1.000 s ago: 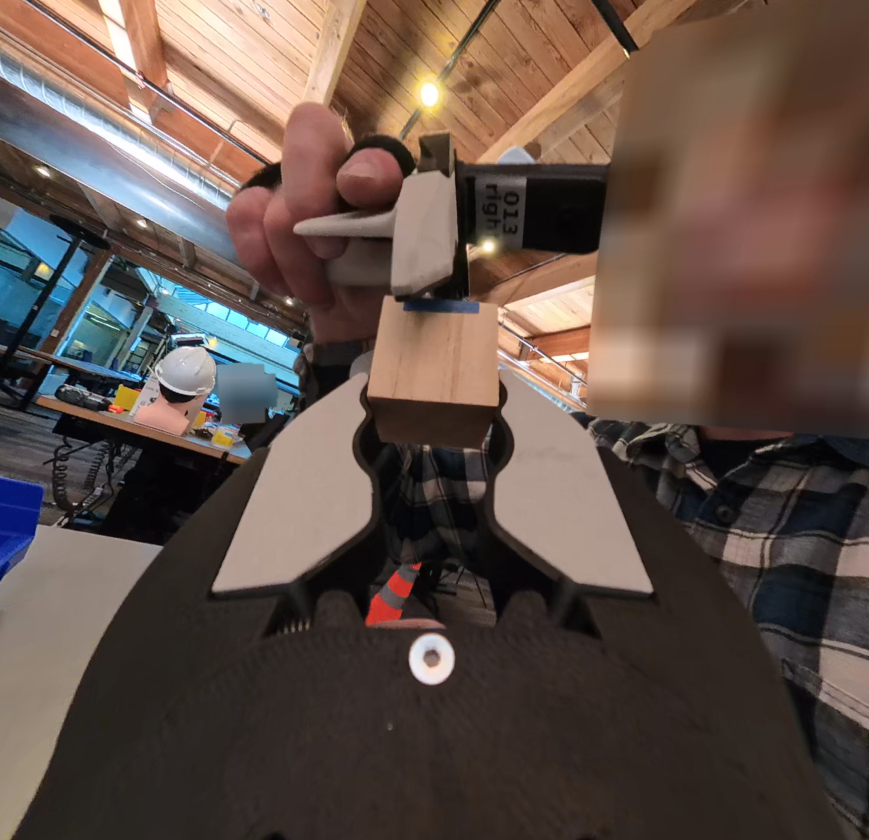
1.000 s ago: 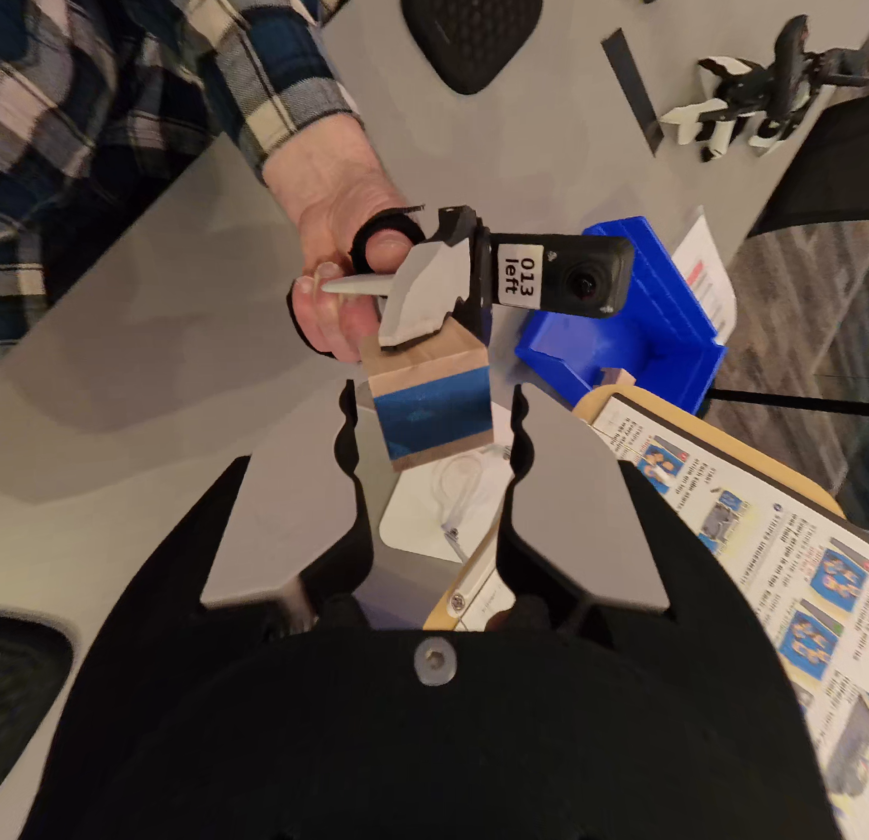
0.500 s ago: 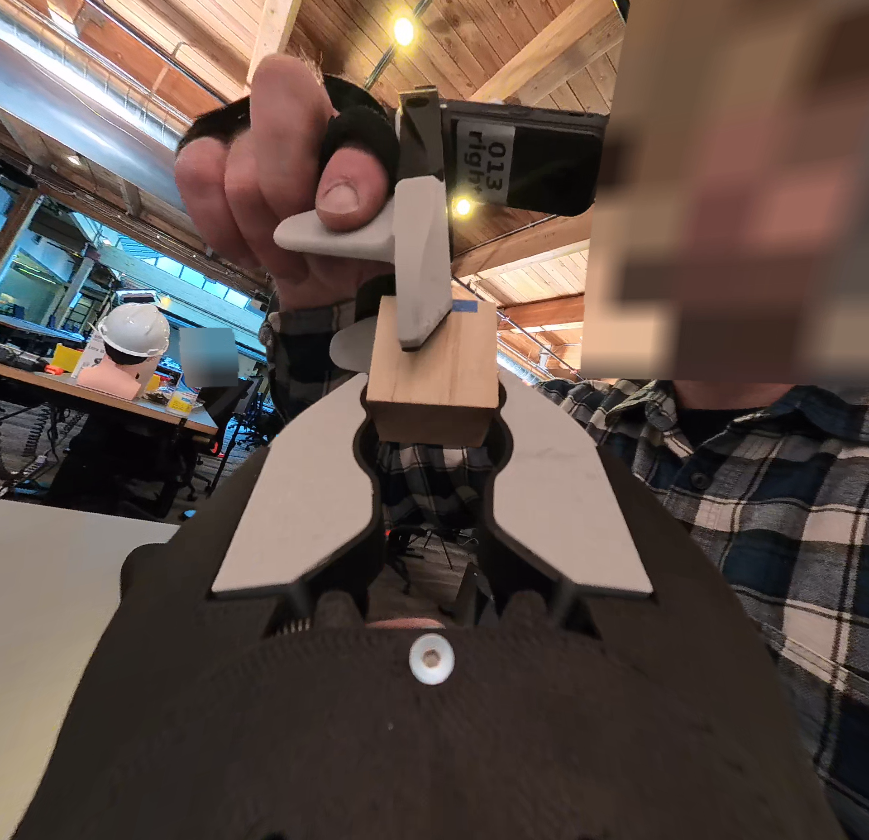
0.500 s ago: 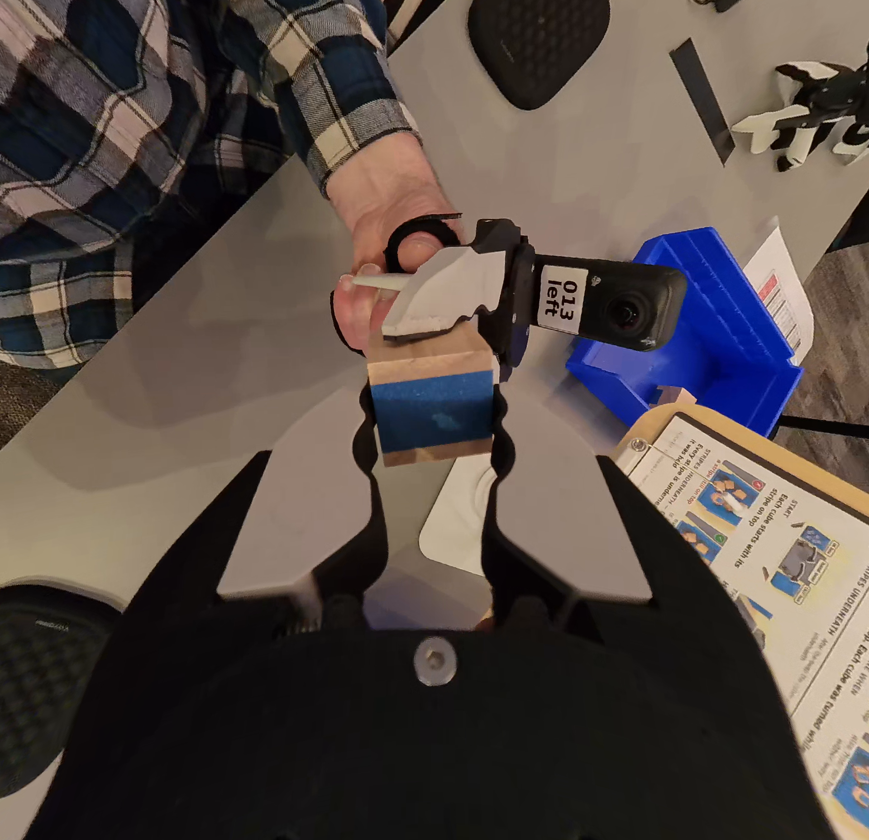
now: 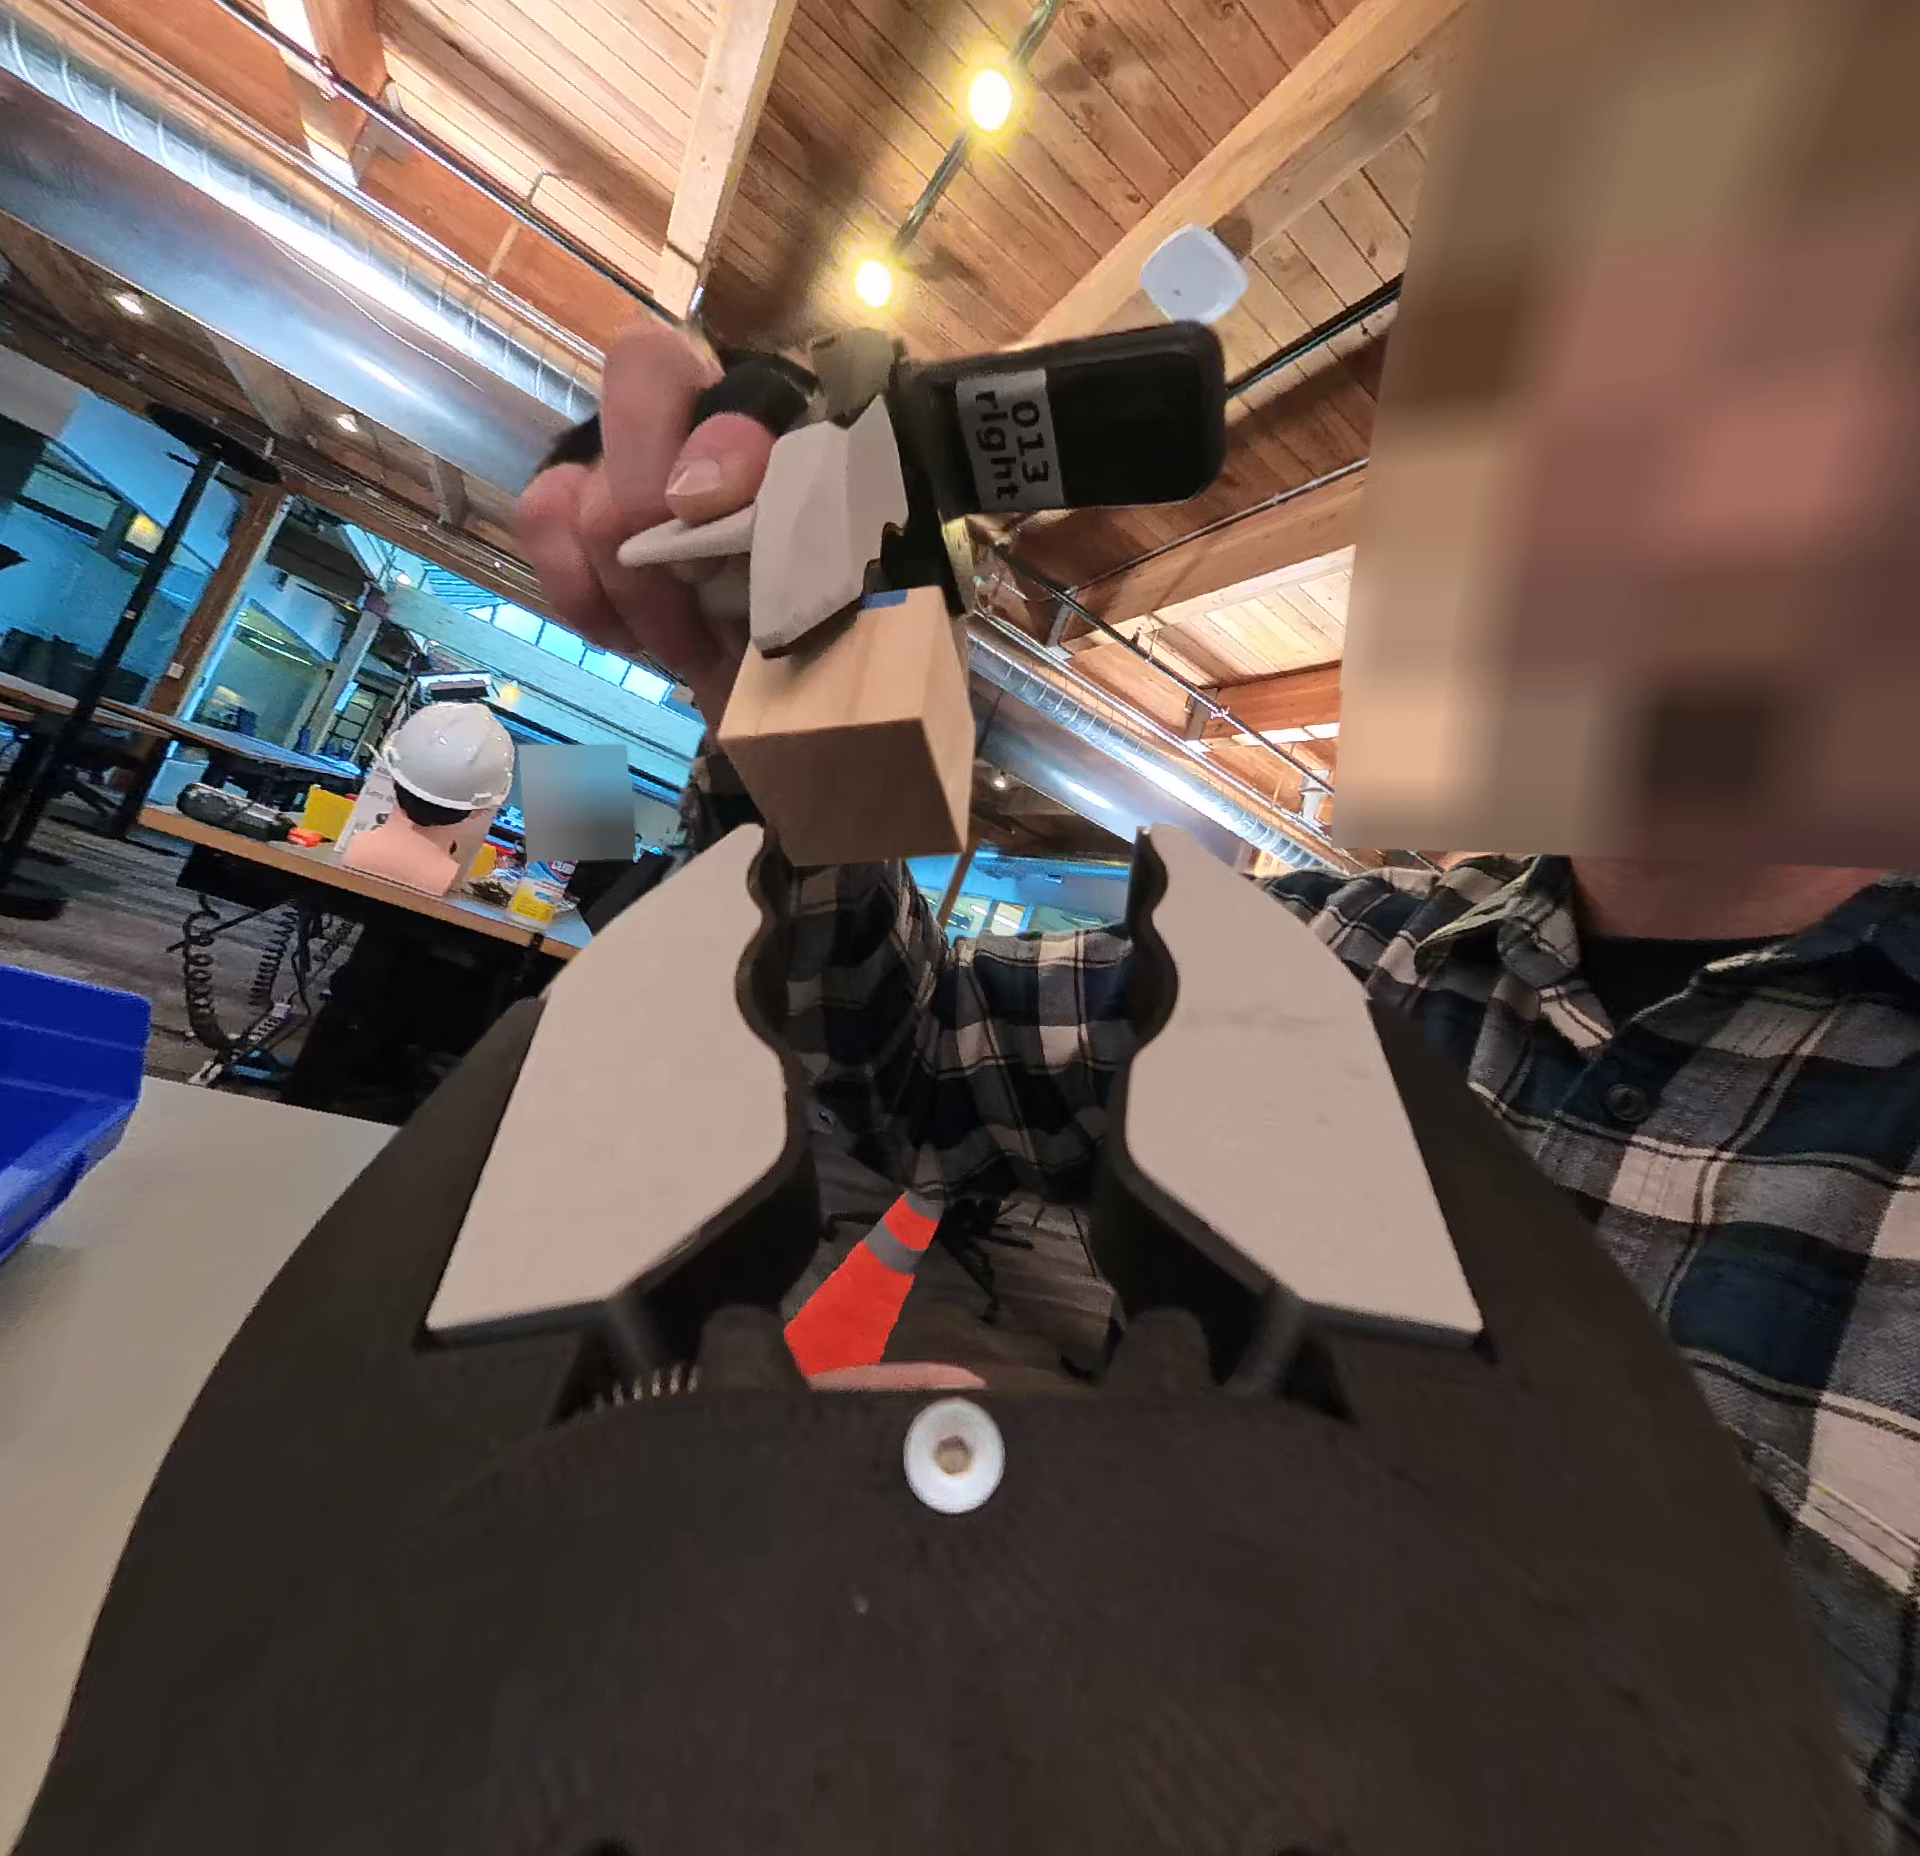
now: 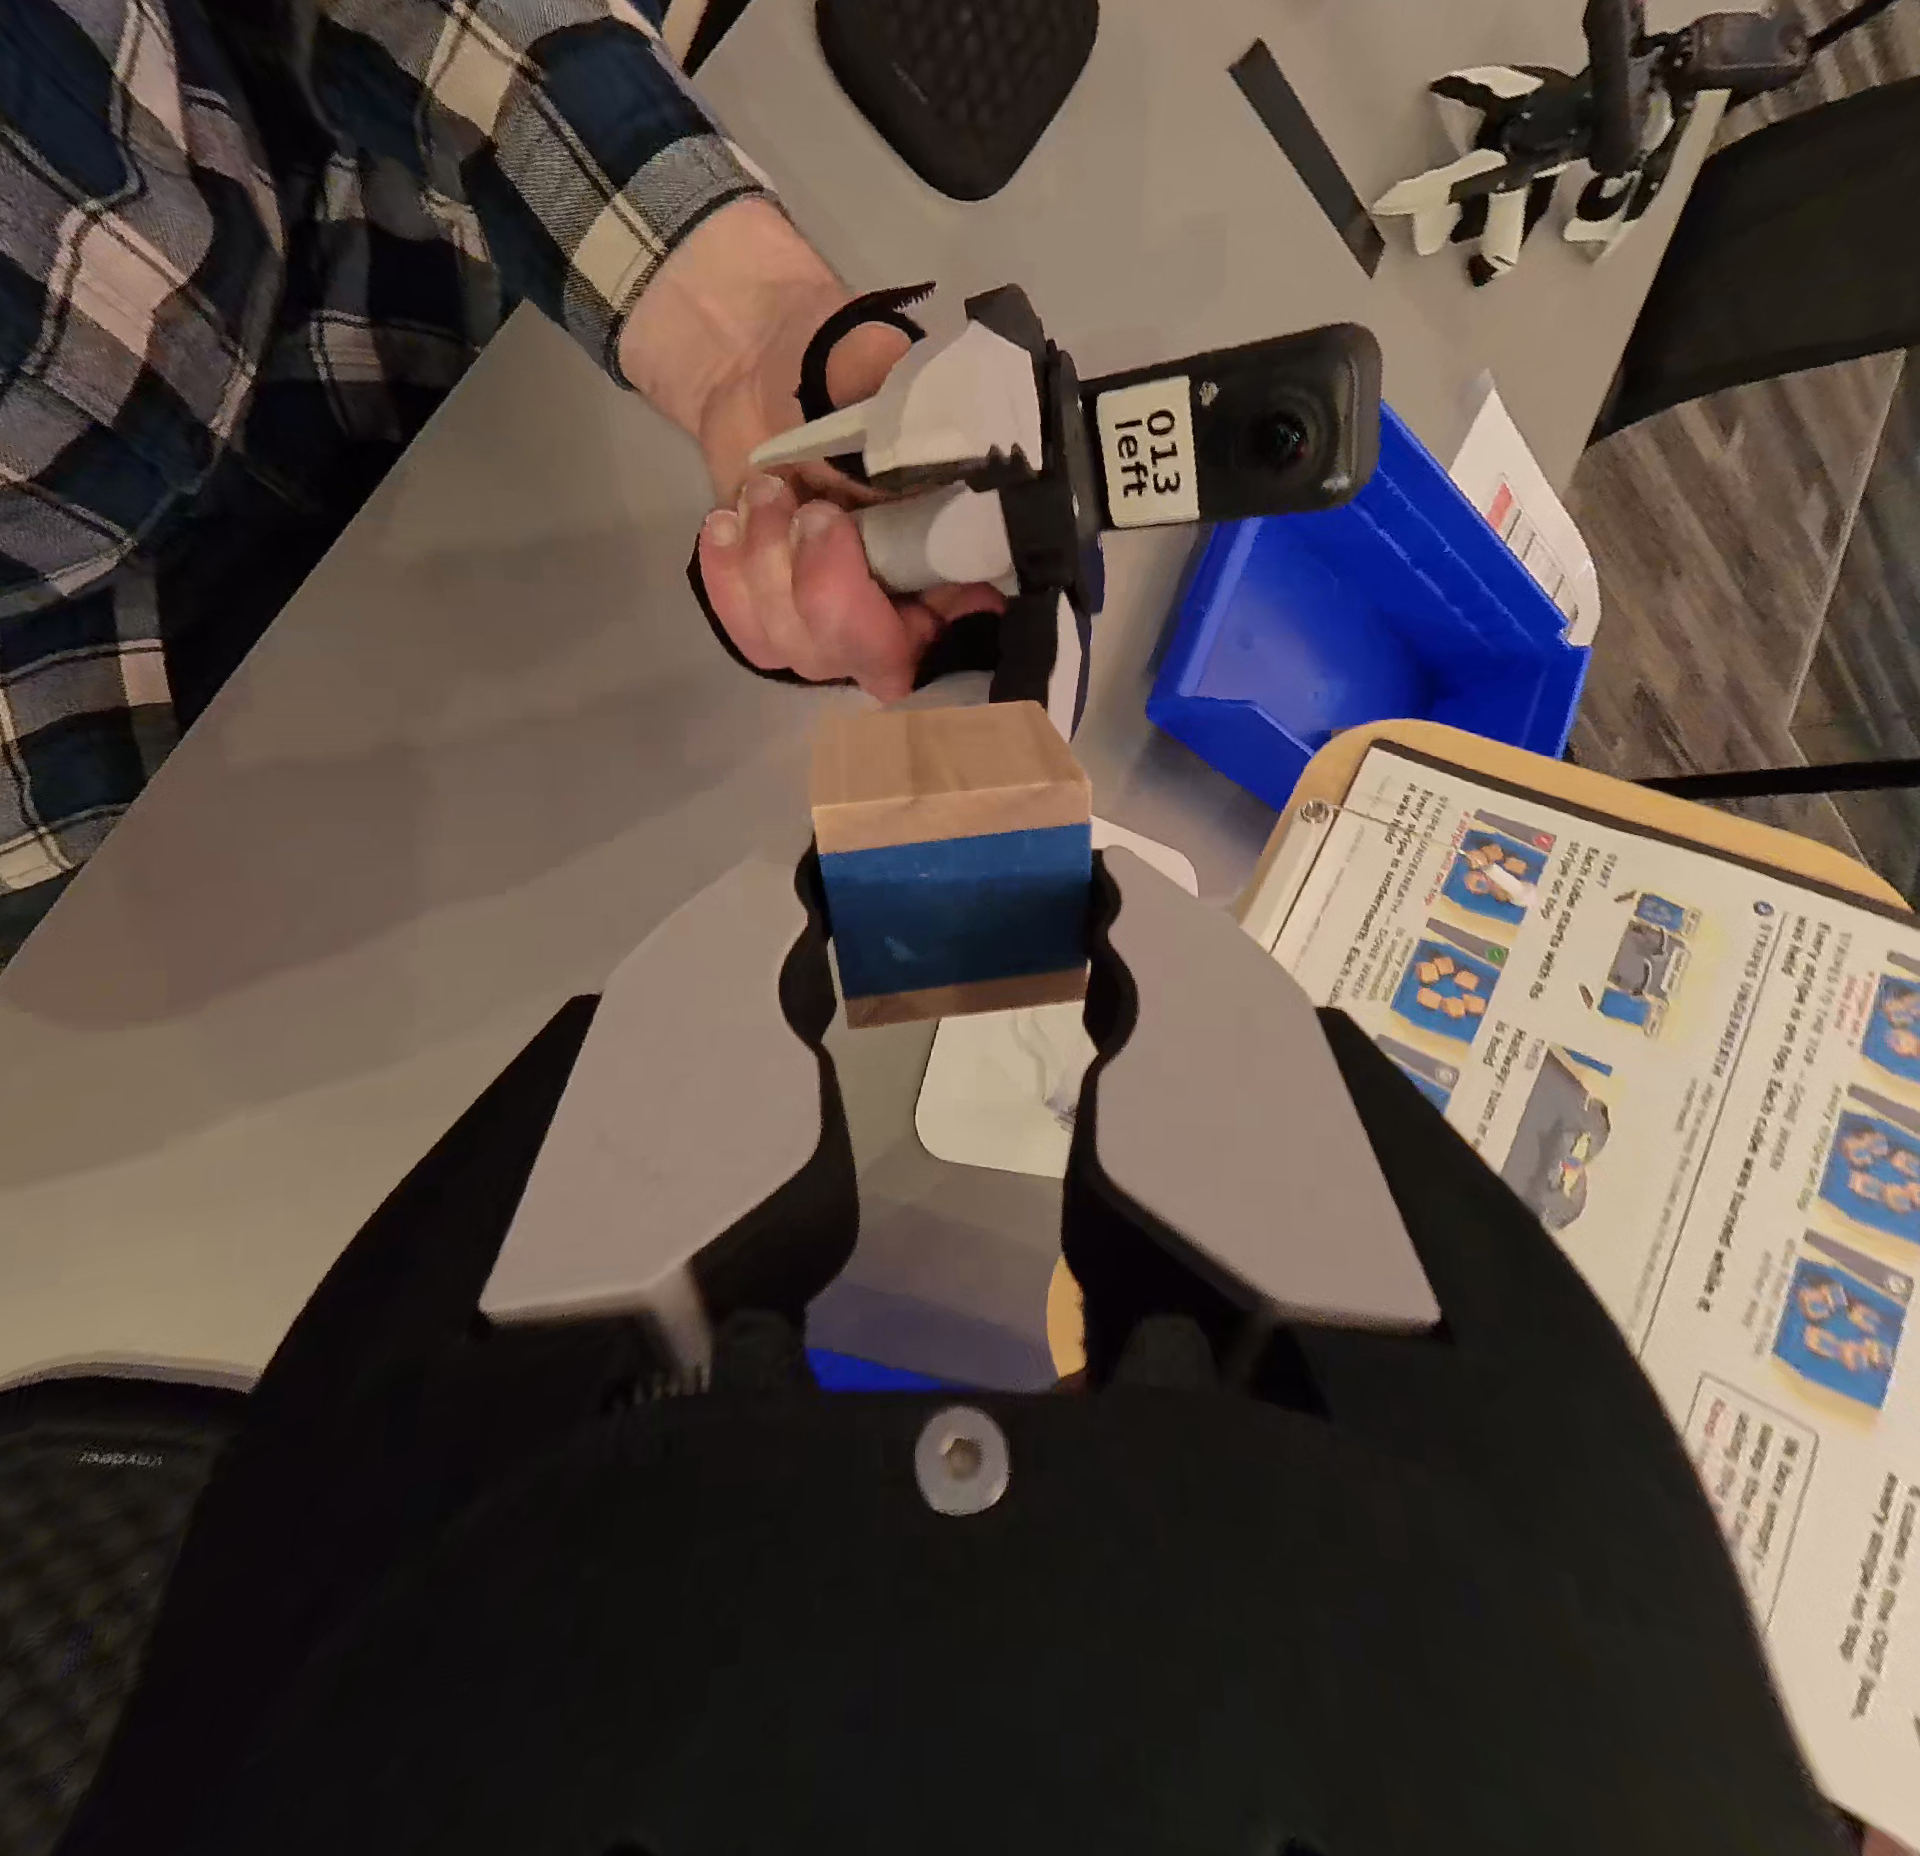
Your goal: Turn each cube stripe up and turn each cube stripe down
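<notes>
The wooden cube (image 6: 951, 871) sits between the fingertips of the right gripper (image 6: 954, 933), both pads pressed on its plain side faces, the blue stripe (image 6: 956, 923) facing back along the fingers toward the camera. The left gripper (image 5: 951, 876) stands spread and bare, the cube just beyond its tips. The block looks light, rigid and unlikely to bruise (smooth wood, so probably a little slippery). Flat opposite faces, taken square near mid-height, seem the safest hold; its far faces are hard to read here.
</notes>
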`<state>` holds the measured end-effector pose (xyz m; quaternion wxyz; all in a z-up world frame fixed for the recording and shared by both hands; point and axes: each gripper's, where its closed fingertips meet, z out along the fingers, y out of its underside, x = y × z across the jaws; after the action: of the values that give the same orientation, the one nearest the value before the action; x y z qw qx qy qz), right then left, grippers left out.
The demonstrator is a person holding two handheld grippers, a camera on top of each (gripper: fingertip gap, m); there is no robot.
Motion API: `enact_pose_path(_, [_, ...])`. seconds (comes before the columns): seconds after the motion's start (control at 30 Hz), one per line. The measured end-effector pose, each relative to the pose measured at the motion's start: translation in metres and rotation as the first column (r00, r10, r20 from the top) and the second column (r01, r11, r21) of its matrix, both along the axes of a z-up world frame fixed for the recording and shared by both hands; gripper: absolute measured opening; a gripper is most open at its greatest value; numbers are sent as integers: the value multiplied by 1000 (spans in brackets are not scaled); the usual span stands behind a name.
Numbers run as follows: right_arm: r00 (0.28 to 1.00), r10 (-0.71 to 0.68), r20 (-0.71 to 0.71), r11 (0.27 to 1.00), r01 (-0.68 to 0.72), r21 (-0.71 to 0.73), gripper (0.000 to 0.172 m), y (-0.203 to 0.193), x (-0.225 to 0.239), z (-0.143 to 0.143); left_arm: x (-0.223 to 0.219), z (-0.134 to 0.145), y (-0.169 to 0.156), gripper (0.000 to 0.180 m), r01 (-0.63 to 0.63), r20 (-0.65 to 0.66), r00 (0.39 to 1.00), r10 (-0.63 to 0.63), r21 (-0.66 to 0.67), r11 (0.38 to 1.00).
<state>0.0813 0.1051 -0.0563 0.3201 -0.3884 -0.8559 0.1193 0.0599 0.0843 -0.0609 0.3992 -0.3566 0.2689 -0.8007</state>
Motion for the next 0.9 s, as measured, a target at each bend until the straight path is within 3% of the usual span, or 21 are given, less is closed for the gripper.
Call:
enact_pose_path(0.2, [991,-133,-36,991,134,27,46,26,38,9,-16,-11,11,58,-70,-30,997,70,-5,998])
enact_pose_path(0.43, [887,-458,63,888,452,87,46,115,129,-8,-48,-19,25,22,-183,-28,983,183,-4,983])
enact_pose_path(0.53, [824,-546,150,837,544,62,47,146,164,-38,-60,-21,30,1,-212,-5,977,212,-17,977])
enact_pose_path(0.9, [653,-619,436,740,672,44,47,204,224,-186,-58,-32,42,0,-248,-93,964,249,20,969])
